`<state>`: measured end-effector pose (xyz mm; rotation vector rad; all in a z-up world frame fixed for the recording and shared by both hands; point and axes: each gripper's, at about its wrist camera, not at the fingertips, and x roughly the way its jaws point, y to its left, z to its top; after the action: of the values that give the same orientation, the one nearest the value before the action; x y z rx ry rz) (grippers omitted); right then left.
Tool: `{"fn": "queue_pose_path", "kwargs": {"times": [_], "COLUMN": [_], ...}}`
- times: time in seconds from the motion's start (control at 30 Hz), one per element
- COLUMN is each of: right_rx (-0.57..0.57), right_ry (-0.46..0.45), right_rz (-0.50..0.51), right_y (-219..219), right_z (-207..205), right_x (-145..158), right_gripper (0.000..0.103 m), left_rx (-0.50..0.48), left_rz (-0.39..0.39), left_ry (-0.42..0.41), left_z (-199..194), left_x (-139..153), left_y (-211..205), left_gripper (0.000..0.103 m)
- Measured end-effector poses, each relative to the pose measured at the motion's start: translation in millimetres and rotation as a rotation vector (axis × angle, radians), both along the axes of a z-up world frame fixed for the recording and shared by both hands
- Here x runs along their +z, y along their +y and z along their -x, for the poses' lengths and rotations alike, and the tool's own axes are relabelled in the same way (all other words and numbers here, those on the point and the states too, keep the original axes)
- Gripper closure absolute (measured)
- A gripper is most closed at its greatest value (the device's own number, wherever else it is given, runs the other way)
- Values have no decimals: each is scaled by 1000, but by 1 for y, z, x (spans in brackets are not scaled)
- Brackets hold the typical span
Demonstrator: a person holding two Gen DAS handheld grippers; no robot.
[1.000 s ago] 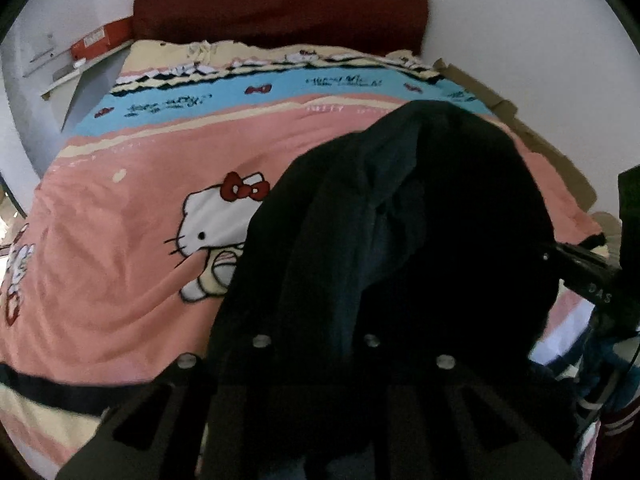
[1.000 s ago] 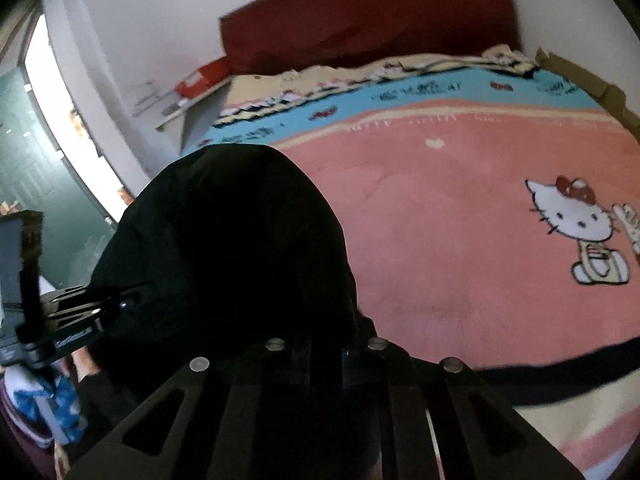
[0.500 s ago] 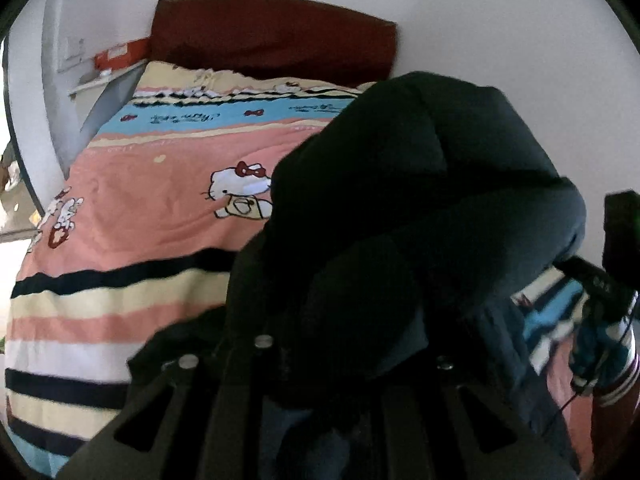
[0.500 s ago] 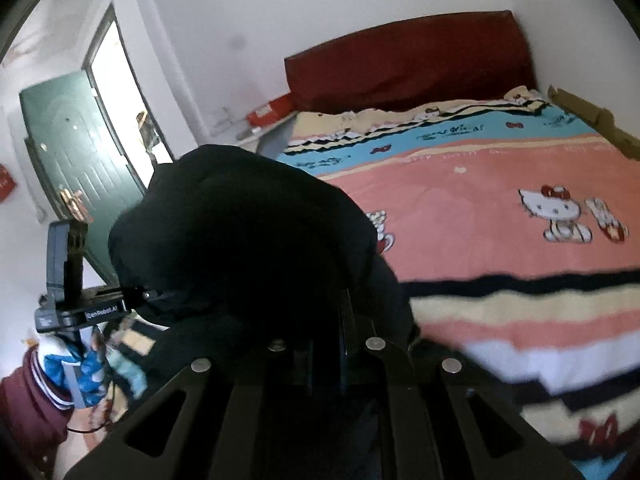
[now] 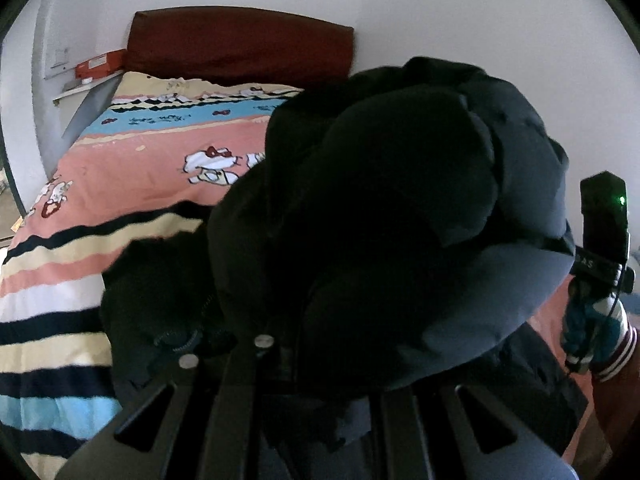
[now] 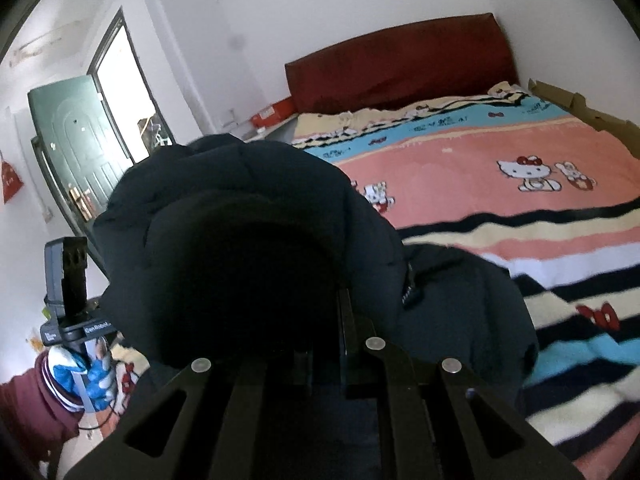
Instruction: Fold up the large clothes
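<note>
Left tool pinching dark jacket | right tool pinching too | jacket bunched, axis unclear

The padded jacket is very dark navy, almost black in its folds, with a paler blue-grey sheen along its lower roll. The blanket on the bed shows a salmon-pink field with white cartoon cats wearing red bows, a sky-blue band with small dark script and red bows, a cream edge, and stripes of black, cream, pink, white and light blue nearer the foot. The headboard is deep maroon. An orange-red box sits beside it. The door is dark green. The walls are white. The tongs' frames are matte black with silver screw heads. The person's gloves are blue and white, with maroon sleeves.
</note>
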<state>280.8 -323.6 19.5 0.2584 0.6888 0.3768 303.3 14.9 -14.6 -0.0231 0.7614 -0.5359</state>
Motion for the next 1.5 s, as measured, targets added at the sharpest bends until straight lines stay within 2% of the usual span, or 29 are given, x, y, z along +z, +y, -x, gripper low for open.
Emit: {"fn": "queue_pose_path", "kwargs": {"times": [0.17,0.63,0.93,1.1,1.2,1.27,1.33,1.43,1.5], "right_rx": [37,109,105,101,111,120,112,108,106], "right_ry": [7,81,94,94,87,74,61,61,64], "right_rz": [82,137,158,194,224,255,279,280,286], "right_y": [-3,-10,-8,-4,-1,1,0,-7,-10], "right_z": [11,6,1,2,8,12,18,23,26], "right_x": [-15,-89,-84,-80,-79,-76,-74,-73,-72], "right_gripper": [94,93,91,88,82,63,50,48,48], "left_rx": [-19,-21,6,7,13,19,26,23,15], "left_rz": [-53,-135,-136,-175,-197,-213,-213,-230,-241], "left_ry": [0,-15,13,5,-8,-18,-32,-52,-60], "left_z": [16,22,20,17,22,26,32,42,51], "left_x": [-22,-76,-71,-65,-63,-61,-59,-58,-58], "left_y": [-9,-27,-29,-35,-36,-36,-37,-39,-40], "left_gripper": [94,93,91,86,83,79,69,57,53]}}
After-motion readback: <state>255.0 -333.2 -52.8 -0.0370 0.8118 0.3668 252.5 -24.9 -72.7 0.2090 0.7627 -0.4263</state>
